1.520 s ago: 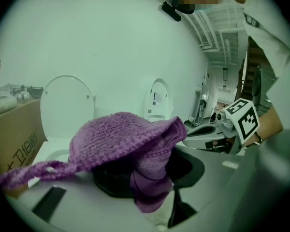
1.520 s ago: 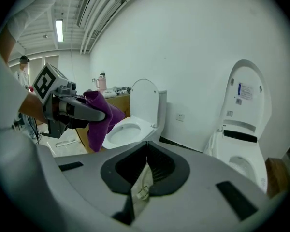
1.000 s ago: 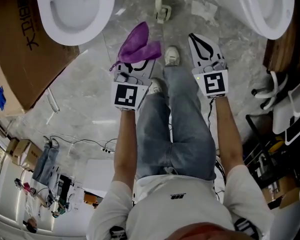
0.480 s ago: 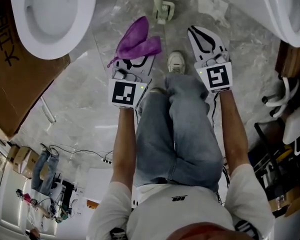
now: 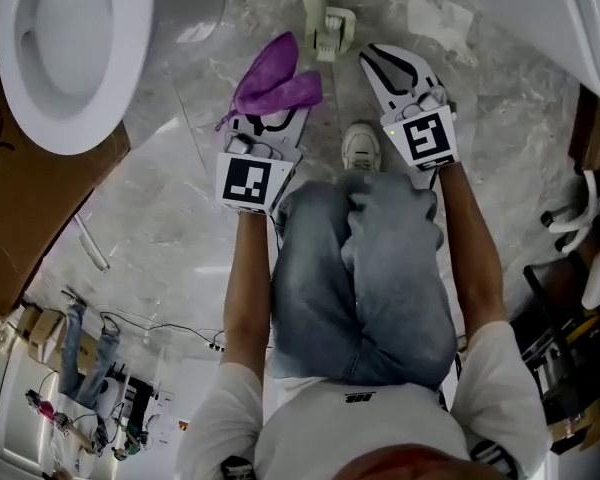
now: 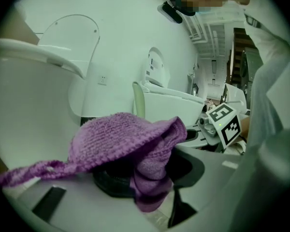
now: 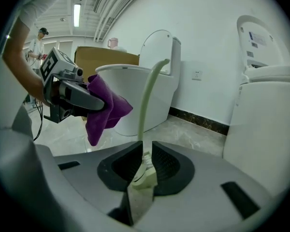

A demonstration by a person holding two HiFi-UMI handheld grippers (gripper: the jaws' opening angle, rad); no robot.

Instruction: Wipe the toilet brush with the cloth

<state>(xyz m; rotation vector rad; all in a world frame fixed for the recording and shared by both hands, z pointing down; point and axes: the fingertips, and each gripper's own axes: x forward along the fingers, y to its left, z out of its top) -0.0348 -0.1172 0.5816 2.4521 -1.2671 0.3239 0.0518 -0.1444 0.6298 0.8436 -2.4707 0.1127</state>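
Note:
A pale green toilet brush [image 5: 320, 13] stands upright in its holder [image 7: 145, 170] on the marble floor. Its thin handle [image 7: 147, 95] rises just beyond my right gripper [image 7: 145, 151]. This gripper's jaws have just been opening and stand a little apart with nothing between them. The brush shows through the gap. In the head view the right gripper [image 5: 380, 63] sits just right of the brush. My left gripper [image 5: 270, 118] is shut on a purple cloth [image 5: 273, 78], which drapes over its jaws [image 6: 130, 149] to the left of the brush.
A white toilet [image 5: 60, 48] stands at the left by a cardboard box [image 5: 20, 228]. Another toilet [image 5: 580, 28] is at the right. The person's shoe [image 5: 360, 146] and bent knees are below the grippers. A paper scrap [image 5: 435, 13] lies on the floor.
The person has crouched and both grippers have sunk toward the floor, closer to the brush. The cloth stays in the left gripper.

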